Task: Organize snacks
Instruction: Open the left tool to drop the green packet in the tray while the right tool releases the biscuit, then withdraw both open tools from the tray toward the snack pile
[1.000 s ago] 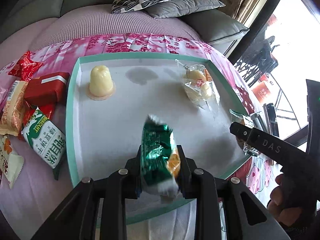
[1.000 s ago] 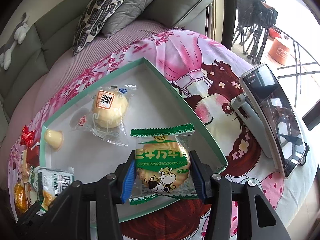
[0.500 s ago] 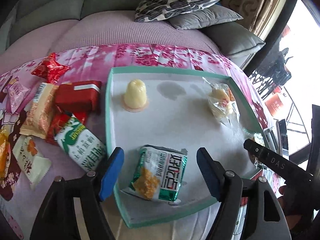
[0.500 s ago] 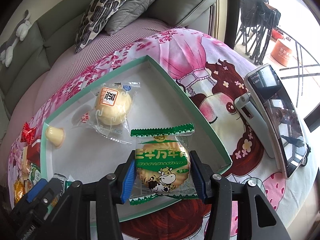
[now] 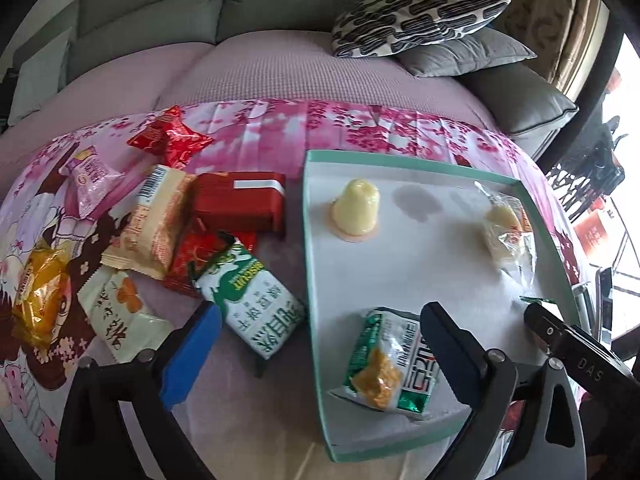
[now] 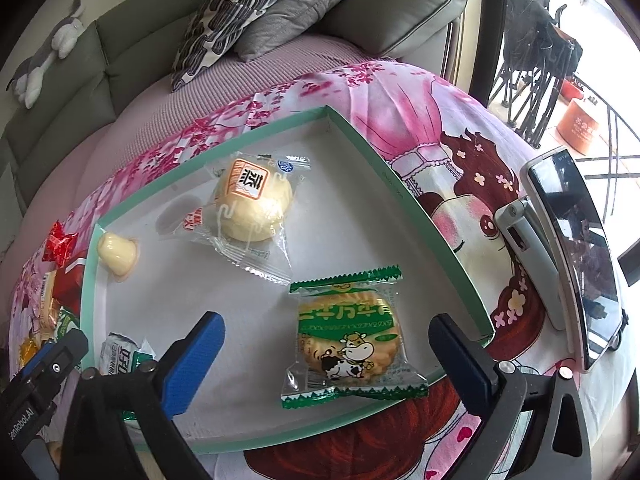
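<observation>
Nearest to us, our right gripper (image 6: 324, 364) has its fingers (image 6: 196, 360) spread wide and grips nothing; the round biscuit packet (image 6: 347, 338) with the cow on it lies flat between them, touching neither, in the near right corner of the green-rimmed tray (image 6: 420, 216). Our left gripper (image 5: 316, 356) is just as wide open and empty. Its right finger (image 5: 452, 354) sits just beside the green and white snack bag (image 5: 386, 362) lying in the tray's (image 5: 310, 264) near left corner, while its left finger hangs outside the tray over the pink cloth (image 5: 280, 128).

Farther into the tray, a bun in clear wrap (image 6: 252, 208) rests toward the far right, and a small jelly cup (image 5: 356, 208) stands upside down near the far left corner, well apart from the bun.

Left of the tray, loose snacks crowd together on the cloth: a white and green biscuit pack (image 5: 256, 302) just beside the rim, a red box (image 5: 240, 200) beyond it, a beige packet (image 5: 154, 222), and a shiny red wrapper (image 5: 170, 140) farthest out.

On the right, a phone on a stand (image 6: 568, 256) sits clear of the tray. Cushions (image 5: 416, 20) lie on the sofa at the back.
</observation>
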The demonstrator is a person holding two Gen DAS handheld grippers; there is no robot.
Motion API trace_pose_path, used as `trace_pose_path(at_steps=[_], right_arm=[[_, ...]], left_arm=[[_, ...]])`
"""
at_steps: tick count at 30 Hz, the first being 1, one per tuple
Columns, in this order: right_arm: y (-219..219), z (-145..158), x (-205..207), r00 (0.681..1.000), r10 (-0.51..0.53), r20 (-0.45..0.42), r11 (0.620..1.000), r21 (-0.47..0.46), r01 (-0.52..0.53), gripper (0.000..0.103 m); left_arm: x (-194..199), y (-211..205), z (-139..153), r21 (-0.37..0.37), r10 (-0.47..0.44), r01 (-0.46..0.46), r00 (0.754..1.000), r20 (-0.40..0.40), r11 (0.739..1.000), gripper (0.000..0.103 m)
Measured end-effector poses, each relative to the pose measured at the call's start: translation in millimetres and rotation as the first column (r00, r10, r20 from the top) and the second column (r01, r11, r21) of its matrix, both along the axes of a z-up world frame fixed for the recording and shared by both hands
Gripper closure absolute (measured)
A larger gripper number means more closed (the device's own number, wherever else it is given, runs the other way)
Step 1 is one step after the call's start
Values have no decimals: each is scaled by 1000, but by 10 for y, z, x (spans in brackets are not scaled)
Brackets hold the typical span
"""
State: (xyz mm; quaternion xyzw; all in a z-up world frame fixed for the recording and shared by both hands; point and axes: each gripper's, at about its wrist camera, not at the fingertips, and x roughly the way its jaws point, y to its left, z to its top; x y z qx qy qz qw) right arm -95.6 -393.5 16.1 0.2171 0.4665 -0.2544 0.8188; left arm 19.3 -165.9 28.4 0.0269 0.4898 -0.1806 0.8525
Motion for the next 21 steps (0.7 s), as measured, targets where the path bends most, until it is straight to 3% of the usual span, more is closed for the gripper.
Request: trace_pose_path(at_steps=[12, 15, 18, 21], right_arm=[[182, 87, 128, 999, 33, 20, 999, -2, -33, 0], [280, 156, 169, 997, 60, 49, 998, 1, -60, 0], [387, 228, 209, 995, 76, 58, 997, -23, -74, 0], [467, 282, 232, 995, 76, 61, 996, -40, -73, 0]], left_arm=[[27, 283, 85, 14, 56, -56, 998, 13, 998, 0], [53, 398, 121, 59, 100, -100, 995, -9, 993, 0], [60, 510, 189, 154, 129, -123, 991, -32, 980, 0], [73, 636, 283, 174, 151, -142, 988, -37, 974, 0]])
